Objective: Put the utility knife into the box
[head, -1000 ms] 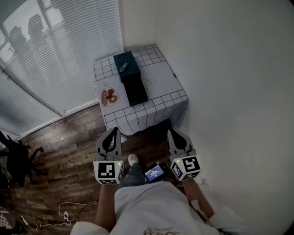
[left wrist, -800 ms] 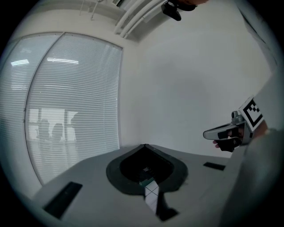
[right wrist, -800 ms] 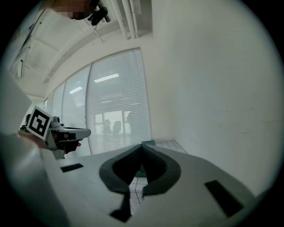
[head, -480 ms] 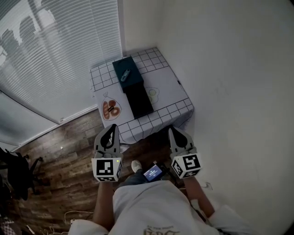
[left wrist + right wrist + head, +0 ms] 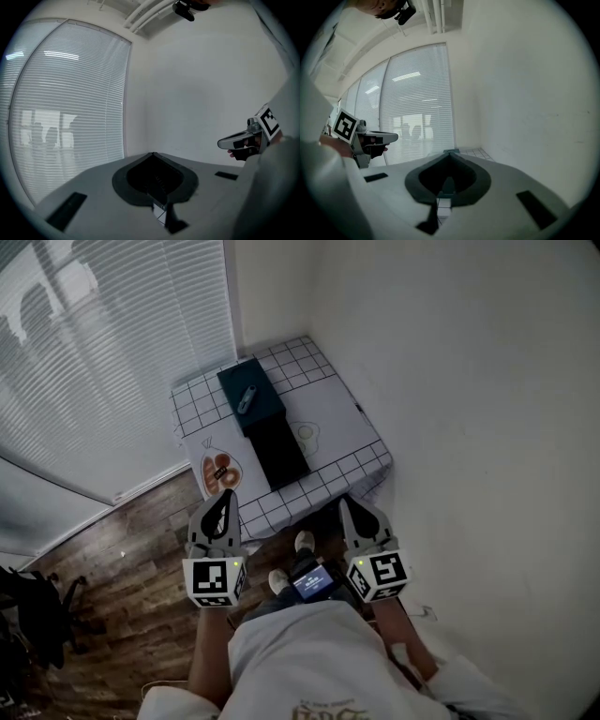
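Note:
A grey utility knife point(image 5: 247, 398) lies in the open teal box point(image 5: 261, 407) at the far side of a small table with a checked cloth point(image 5: 323, 474). Both grippers are held level in front of my body, short of the table's near edge. My left gripper point(image 5: 228, 495) is shut and holds nothing. My right gripper point(image 5: 345, 502) is also shut and holds nothing. In the left gripper view the shut jaws point(image 5: 153, 153) point at a white wall, with the right gripper point(image 5: 243, 138) off to the side. The right gripper view shows its shut jaws point(image 5: 451, 152) and the left gripper point(image 5: 375, 138).
A black lid or case point(image 5: 281, 448) lies next to the teal box. A round plate point(image 5: 221, 472) with a small dark item sits at the table's left edge. White walls close in at the right and back; window blinds point(image 5: 112, 352) stand at left. Wood floor point(image 5: 122, 568) lies below.
The person's feet have stepped toward the table and the view has swung slightly. Both grippers stay shut in front of the body.

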